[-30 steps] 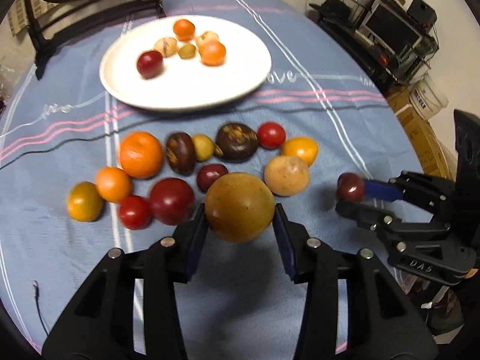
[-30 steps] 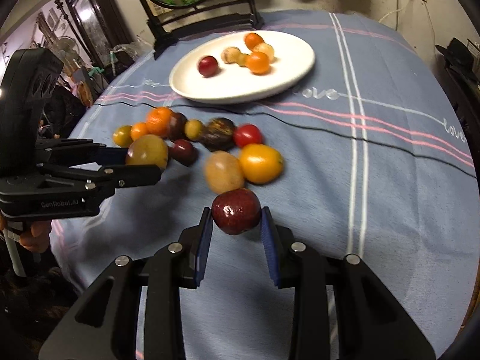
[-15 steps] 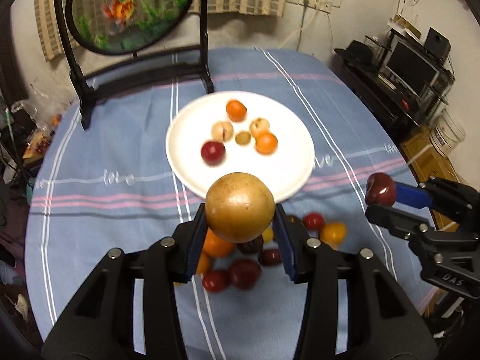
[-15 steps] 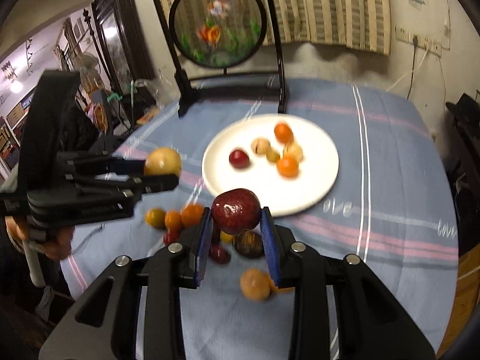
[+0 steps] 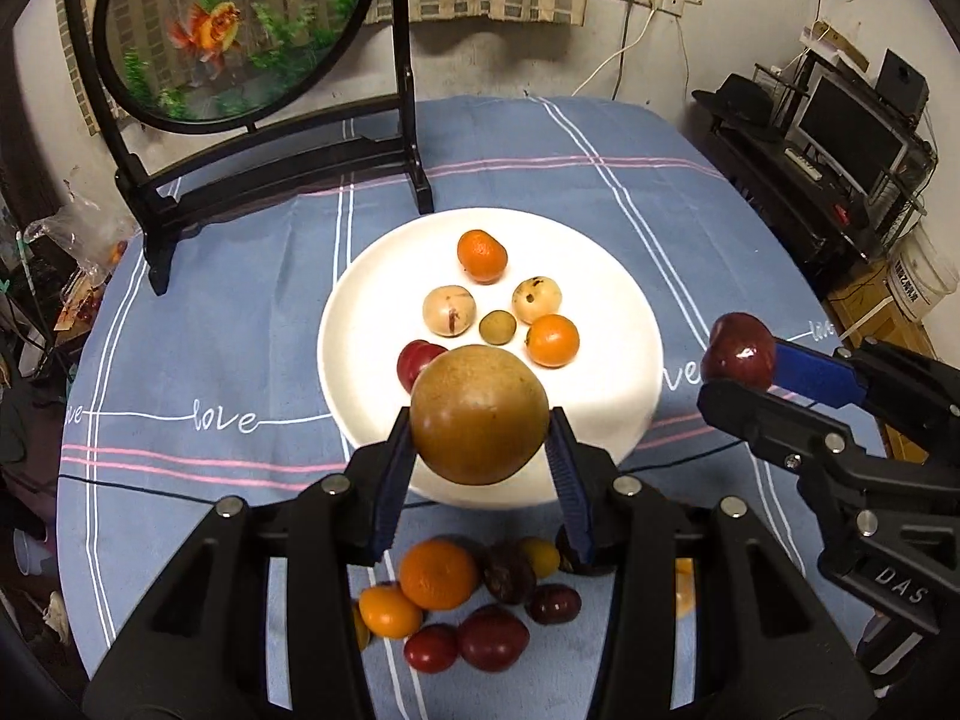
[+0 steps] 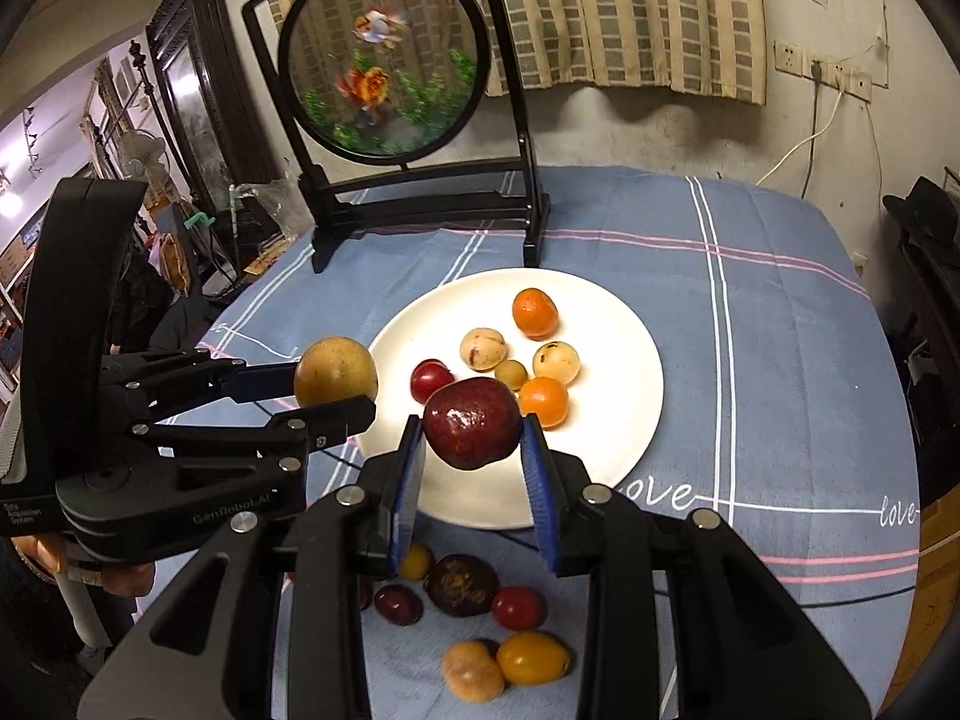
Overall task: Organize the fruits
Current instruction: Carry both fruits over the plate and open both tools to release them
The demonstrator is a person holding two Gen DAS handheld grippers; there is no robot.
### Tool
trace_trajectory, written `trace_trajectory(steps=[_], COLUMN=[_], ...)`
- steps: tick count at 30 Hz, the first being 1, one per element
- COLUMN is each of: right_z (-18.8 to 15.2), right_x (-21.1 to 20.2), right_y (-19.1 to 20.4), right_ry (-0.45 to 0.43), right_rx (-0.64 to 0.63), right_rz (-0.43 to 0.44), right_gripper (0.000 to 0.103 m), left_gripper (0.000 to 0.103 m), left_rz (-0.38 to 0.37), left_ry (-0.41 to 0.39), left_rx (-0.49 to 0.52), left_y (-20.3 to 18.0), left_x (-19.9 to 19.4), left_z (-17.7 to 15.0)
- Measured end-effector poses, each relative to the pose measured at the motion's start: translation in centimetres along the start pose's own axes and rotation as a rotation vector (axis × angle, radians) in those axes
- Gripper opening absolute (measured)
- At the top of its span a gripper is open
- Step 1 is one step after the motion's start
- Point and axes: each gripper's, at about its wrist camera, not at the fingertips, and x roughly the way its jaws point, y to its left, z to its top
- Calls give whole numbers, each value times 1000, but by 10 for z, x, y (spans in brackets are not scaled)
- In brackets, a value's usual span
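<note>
Fruits beside "love" tablecloth

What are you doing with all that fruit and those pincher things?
A person is sorting fruit with a gripper in each hand. The left gripper is clamped on a big yellow-brown fruit, and the right gripper is clamped on a dark red fruit. Both are held up over the white plate, which has six small fruits on it. More fruit lies on the blue tablecloth.

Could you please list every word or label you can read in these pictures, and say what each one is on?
"love": stitched in white on the blue tablecloth, repeated several times.
"DAS": on the right gripper body.
"GenRobot.AI": on the left gripper body.
Small print on the left gripper's side and on the white bucket: too small to read.
</note>
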Motion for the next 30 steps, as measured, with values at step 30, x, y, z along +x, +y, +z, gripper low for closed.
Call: trace_trajectory(steps=[30], right_z=[47], right_x=[122], right_y=[-35], right_ry=[148], right_rx=[34], right_rz=[-36], right_gripper=[65], left_gripper=[60], left_rz=[8], left_ry=[111], left_rx=[0], left_y=[9], left_x=[99], left_z=[12])
